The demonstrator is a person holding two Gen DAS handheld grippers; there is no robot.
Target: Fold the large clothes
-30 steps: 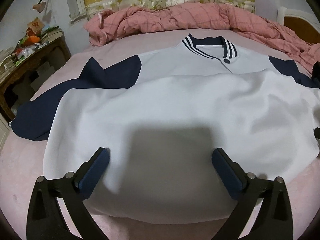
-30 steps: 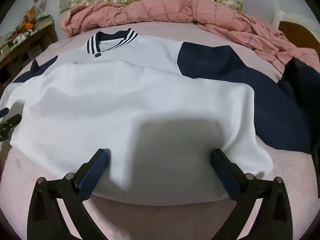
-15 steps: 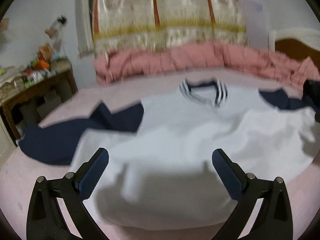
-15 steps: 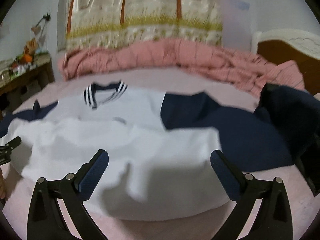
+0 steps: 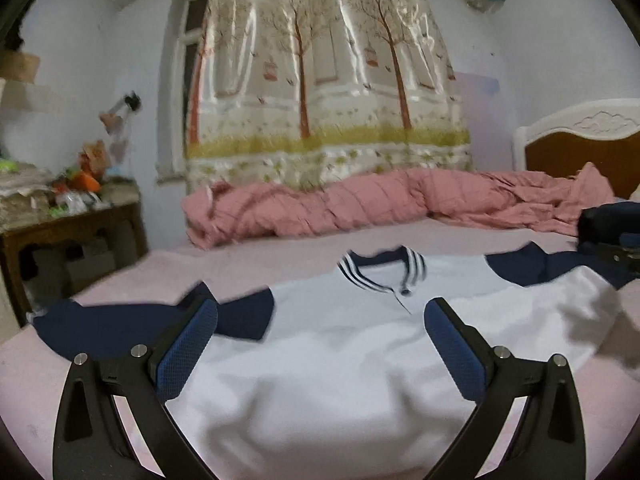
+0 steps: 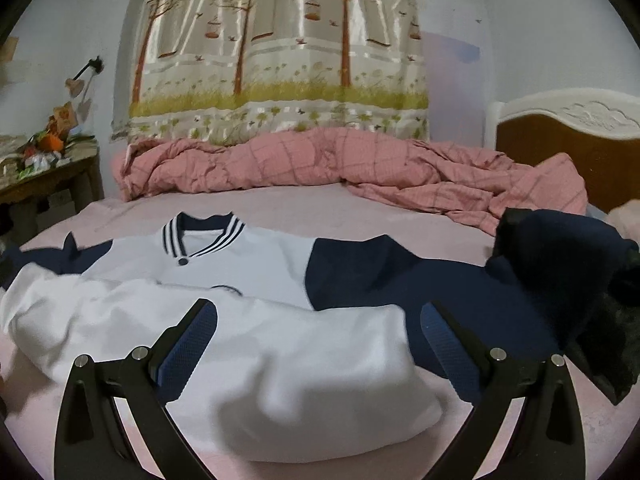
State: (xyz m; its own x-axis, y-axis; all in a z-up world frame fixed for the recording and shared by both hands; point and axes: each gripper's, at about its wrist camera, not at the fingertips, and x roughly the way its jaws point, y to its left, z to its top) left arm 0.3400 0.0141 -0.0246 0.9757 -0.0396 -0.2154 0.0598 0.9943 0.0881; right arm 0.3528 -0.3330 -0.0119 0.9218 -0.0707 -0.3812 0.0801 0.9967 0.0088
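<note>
A white jacket (image 5: pixel 340 360) with navy sleeves and a striped collar (image 5: pixel 382 270) lies spread on the pink bed, its lower half folded up toward the collar. My left gripper (image 5: pixel 320 344) hovers open over the folded white part, nothing between its fingers. In the right wrist view the same jacket (image 6: pixel 248 344) shows with its collar (image 6: pixel 202 236) at the left and a navy sleeve (image 6: pixel 400 276) stretched to the right. Near the fold's right end my right gripper (image 6: pixel 318 340) is open too and holds nothing.
A crumpled pink quilt (image 5: pixel 360 208) lies along the far side of the bed. A dark garment pile (image 6: pixel 572 264) sits at the right. A cluttered wooden table (image 5: pixel 68 220) stands left, a headboard (image 6: pixel 568 132) right, a tree-print curtain (image 6: pixel 280 48) behind.
Both grippers have risen and tilted up from looking down at the jacket; the curtain and wall now fill the upper view. The jacket lies as before, both grippers still open.
</note>
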